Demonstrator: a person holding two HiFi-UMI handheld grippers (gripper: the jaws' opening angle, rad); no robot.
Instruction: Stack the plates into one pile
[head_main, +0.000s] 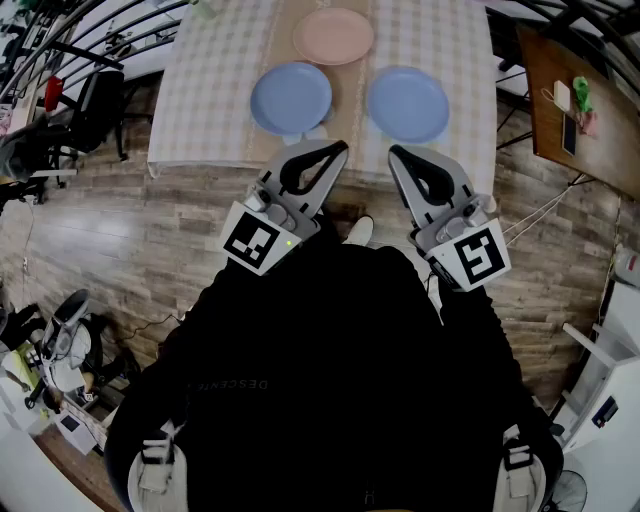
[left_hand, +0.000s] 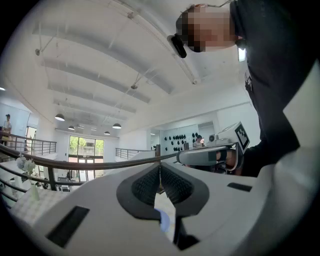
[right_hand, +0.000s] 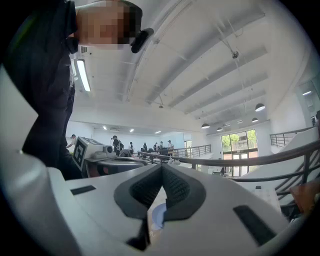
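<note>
Three plates lie apart on the checked tablecloth (head_main: 220, 70) in the head view: a pink plate (head_main: 333, 36) at the back, a blue plate (head_main: 291, 98) at front left and a second blue plate (head_main: 408, 103) at front right. My left gripper (head_main: 337, 148) is held short of the table's near edge, just below the left blue plate, shut and empty. My right gripper (head_main: 395, 152) hangs beside it, below the right blue plate, also shut with nothing in it. Both gripper views point up at the ceiling, and a sliver of blue plate (left_hand: 164, 221) (right_hand: 157, 215) shows under each pair of closed jaws.
The table stands on a wood floor (head_main: 100, 240). A brown side table (head_main: 585, 130) with small items is at right, office chairs (head_main: 60, 130) at left, and white equipment (head_main: 610, 390) at lower right. A railing (left_hand: 75, 164) crosses both gripper views.
</note>
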